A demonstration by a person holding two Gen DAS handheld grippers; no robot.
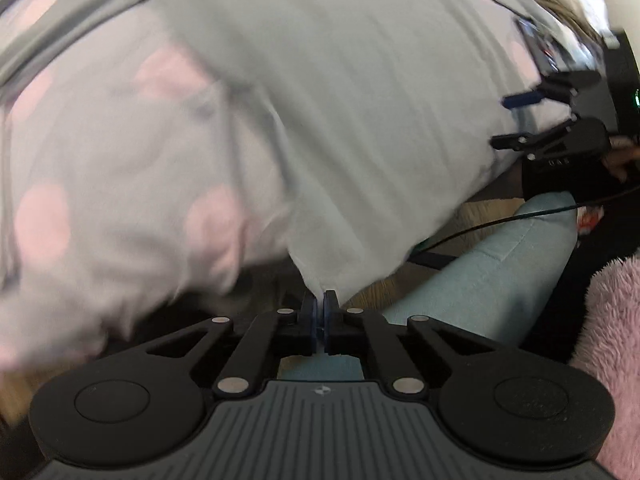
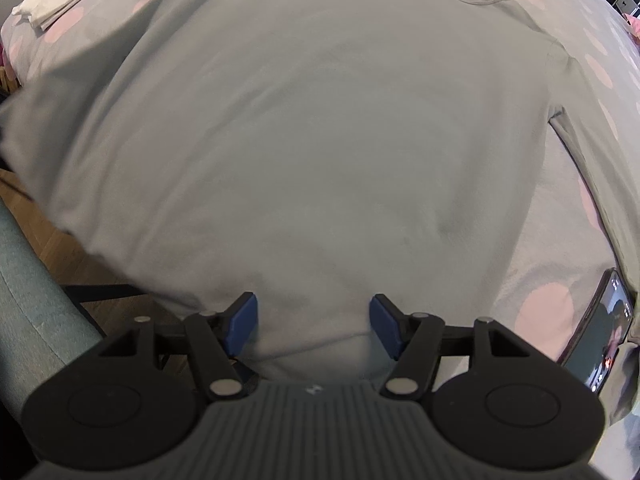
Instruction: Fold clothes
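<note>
Bedding of grey cloth with large pale pink dots (image 2: 548,304) covers the surface, and the plain light grey garment (image 2: 320,140) lies spread flat over most of it, one sleeve running down the right side in the right wrist view. At the far left corner of the bed sits a small pile of folded white cloth (image 2: 48,8). A dark smartphone with a lit screen (image 2: 600,340) lies on the bedding just beside the sleeve. Past the near edge of the bed a wooden floor (image 2: 48,248) shows, and a pale teal trouser leg (image 1: 488,280) of the person stands close to it. Pink fluffy fabric (image 1: 612,320) is at the right edge of the left wrist view.

The left gripper (image 1: 319,306) is pressed together on a corner of the garment's hem, which rises in a peak from its pads. The right gripper (image 2: 313,322) has its blue pads wide apart, with the hem edge between them but not pinched.
</note>
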